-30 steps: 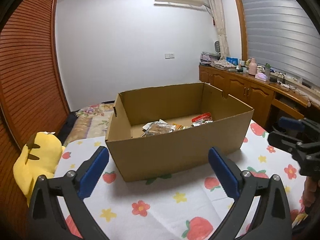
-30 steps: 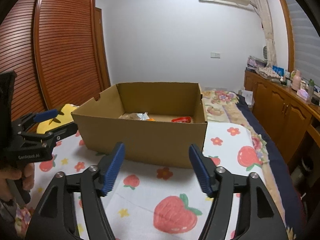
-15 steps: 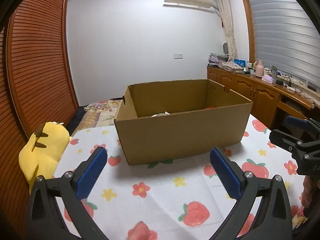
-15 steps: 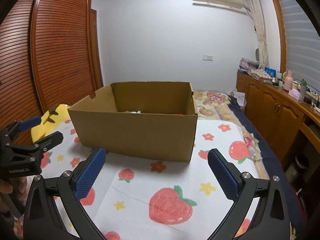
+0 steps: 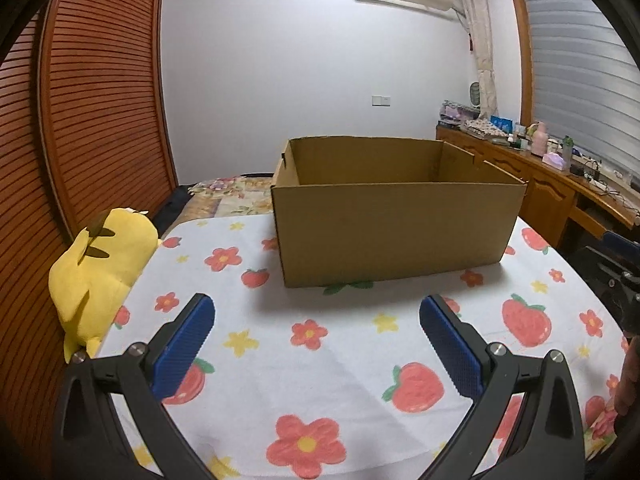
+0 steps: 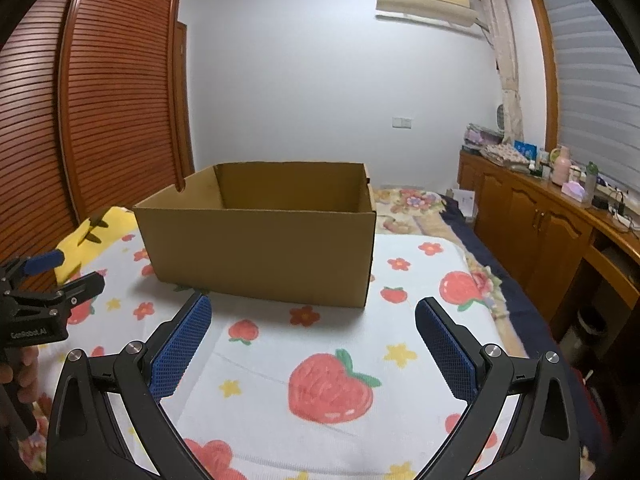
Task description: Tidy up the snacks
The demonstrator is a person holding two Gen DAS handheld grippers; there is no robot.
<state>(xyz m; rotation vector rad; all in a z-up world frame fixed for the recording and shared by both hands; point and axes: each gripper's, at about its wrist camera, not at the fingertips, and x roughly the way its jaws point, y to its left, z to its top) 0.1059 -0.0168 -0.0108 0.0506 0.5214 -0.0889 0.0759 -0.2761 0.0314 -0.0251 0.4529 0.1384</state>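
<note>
Squarely ahead, the cardboard box sits upright, long side facing both spread, empty tongs.

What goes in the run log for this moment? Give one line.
phase: clear of box | left gripper: open, empty | right gripper: just opened, empty | cardboard box: upright on strawberry cloth, contents hidden

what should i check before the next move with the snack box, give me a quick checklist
1. Left gripper jaws open, nothing between them: ok.
2. Right gripper jaws open and holding nothing, having just been opening: ok.
3. Cardboard box upright on the tablecloth, top open: ok.
4. Snacks inside the box: cannot tell, near wall hides the floor.
5. Snacks left outside on the cloth: none in view.
6. Yellow plush apart from the box: ok.
</note>
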